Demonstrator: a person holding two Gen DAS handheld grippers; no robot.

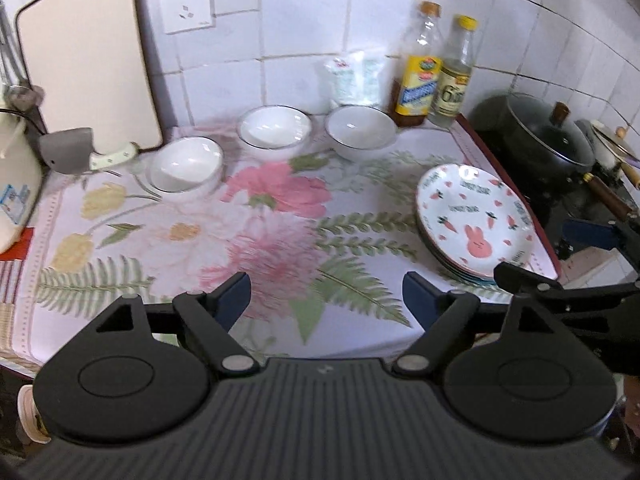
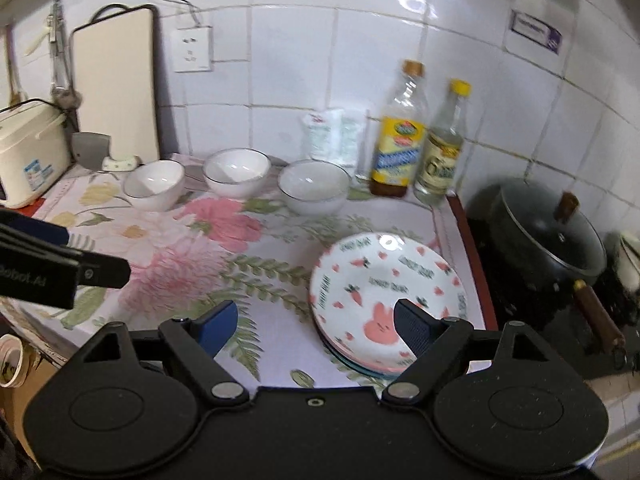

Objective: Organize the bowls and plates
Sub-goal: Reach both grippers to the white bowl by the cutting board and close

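A stack of plates (image 1: 472,216) (image 2: 384,292), the top one printed with a pink rabbit and carrots, lies at the right edge of the flowered cloth. Three white bowls stand along the back: left (image 1: 186,168) (image 2: 154,184), middle (image 1: 275,130) (image 2: 236,172), right (image 1: 361,130) (image 2: 314,186). My left gripper (image 1: 326,300) hangs open above the cloth, nothing between its blue pads. My right gripper (image 2: 316,328) is open too, its right finger over the near rim of the plate stack without gripping it. Each gripper shows at the edge of the other's view.
A cutting board (image 1: 84,60) leans on the tiled wall at the left, beside a cream appliance (image 2: 32,156). Two bottles (image 1: 434,72) and a plastic packet (image 1: 354,78) stand at the back. A black lidded pot (image 2: 548,236) sits on the stove to the right.
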